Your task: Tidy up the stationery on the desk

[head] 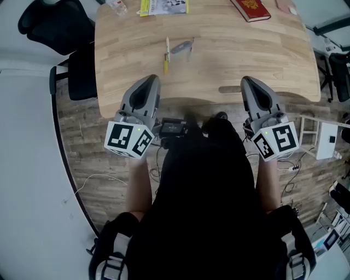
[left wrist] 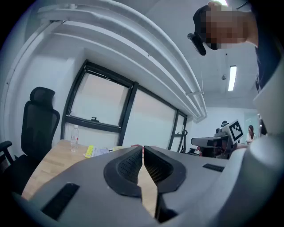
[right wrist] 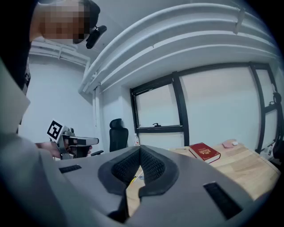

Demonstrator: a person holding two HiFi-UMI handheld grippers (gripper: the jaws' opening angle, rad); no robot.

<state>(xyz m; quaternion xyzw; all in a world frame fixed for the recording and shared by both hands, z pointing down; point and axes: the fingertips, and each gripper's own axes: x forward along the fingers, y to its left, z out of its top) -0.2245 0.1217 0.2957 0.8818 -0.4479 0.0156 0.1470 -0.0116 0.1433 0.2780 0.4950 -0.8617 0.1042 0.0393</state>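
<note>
Torso (head: pixel 208 186) covers floor (head: pixel 104 158); desk (head: pixel 246 60) holds pen (head: pixel 166 56), book (head: pixel 250 9).

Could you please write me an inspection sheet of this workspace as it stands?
Surface: light wooden desk top, curved near edge.
Job's things: slim yellow pencil-like stick and grey-blue pen mid-desk; red hardback book and yellow-edged booklet at the far edge.
Clutter: clear plastic bottle, upright, far left.
Claws: left claw shut, empty; right claw shut, empty.
Cables: thin white lead on the wood-pattern floor.
Surroundings: black office chair at left; white box on the floor at right.
</note>
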